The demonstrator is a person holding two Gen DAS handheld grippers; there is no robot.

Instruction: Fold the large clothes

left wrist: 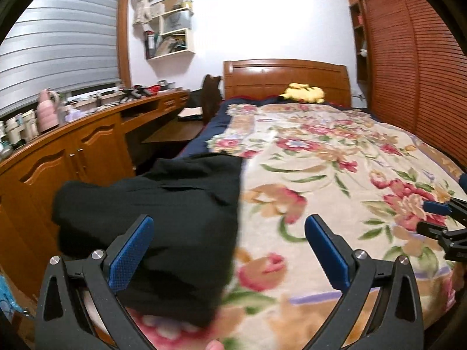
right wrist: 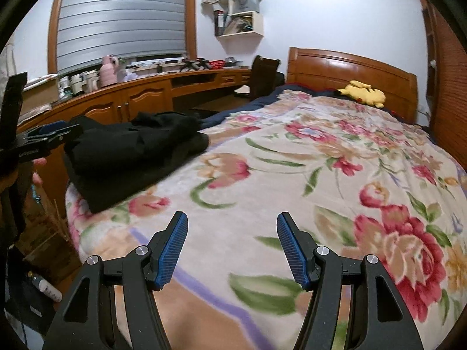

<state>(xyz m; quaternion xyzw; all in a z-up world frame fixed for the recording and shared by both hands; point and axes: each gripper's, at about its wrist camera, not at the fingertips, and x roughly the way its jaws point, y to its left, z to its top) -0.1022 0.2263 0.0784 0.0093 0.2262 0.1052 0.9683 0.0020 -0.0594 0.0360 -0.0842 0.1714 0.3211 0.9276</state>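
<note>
A folded black garment (left wrist: 163, 221) lies at the bed's (right wrist: 292, 204) near left corner. The left gripper (left wrist: 229, 250) has its fingers wide and empty; the right gripper (right wrist: 232, 248) is half-open and empty. The folding looks finished; next likely calls for tidying or fetching another piece.

Ahead of my right claw (right wrist: 232, 246) the floral blanket (right wrist: 321, 175) lies bare and open as far as the yellow plush toy (right wrist: 363, 93) by the headboard (right wrist: 350, 73). The folded black garment (right wrist: 131, 157) fills the bed's left corner before my left claw (left wrist: 229, 250). Beyond it the cluttered counter (left wrist: 87, 119) closes that side; the slatted wardrobe doors (left wrist: 423, 73) close the right.
</note>
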